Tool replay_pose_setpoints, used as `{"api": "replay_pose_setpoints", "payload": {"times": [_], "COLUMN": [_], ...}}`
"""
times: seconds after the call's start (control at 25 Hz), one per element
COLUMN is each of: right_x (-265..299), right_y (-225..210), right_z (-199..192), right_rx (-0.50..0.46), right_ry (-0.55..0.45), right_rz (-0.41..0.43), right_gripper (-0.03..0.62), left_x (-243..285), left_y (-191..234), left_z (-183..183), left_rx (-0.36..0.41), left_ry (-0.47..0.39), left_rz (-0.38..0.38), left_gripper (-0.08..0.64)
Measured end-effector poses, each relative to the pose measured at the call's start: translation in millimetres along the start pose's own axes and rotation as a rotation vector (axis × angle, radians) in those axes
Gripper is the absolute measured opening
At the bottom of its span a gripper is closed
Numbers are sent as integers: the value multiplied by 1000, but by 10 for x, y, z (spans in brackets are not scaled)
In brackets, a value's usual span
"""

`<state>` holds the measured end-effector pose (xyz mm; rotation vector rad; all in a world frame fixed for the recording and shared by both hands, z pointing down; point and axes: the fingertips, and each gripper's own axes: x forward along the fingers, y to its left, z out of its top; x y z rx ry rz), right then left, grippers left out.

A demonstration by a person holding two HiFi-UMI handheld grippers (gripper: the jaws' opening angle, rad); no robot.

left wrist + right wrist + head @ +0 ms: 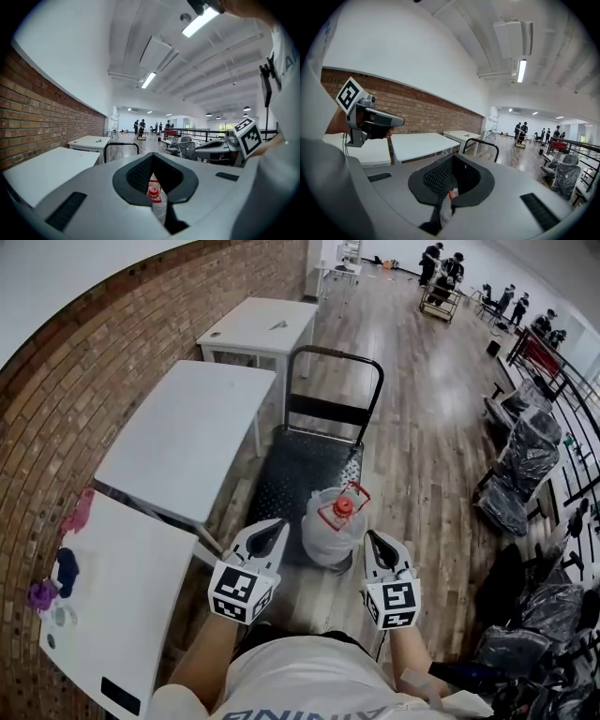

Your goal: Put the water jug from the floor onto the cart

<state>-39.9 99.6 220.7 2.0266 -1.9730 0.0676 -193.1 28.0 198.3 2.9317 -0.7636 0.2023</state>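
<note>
Flanking the water jug (330, 529) just below the centre of the head view, the left claw (277, 526) and the right claw (371, 540) were each clenched shut with nothing between their jaws. The clear, red-capped jug was at the near end of the black cart (298, 470), right of a white worktop (183, 442). Whether the claw tips pressed its sides, or what it rested on, could not be told.

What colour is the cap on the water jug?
Red. The cap tops the clear water jug; the head view shows it best.
</note>
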Motion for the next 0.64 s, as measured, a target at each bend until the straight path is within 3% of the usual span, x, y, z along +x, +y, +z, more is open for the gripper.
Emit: {"api": "replay_pose_setpoints", "payload": {"times": [0.64], "right_x": [-19], "right_y": [4], "right_z": [66], "right_rx": [-29], "right_ry": [-19], "right_rz": [19], "right_gripper": [3], "left_x": [-62], "left_y": [-114], "left_z": [-63], "left_rx": [8], "left_ry": [11], "left_rz": [-1], "left_gripper": [2]}}
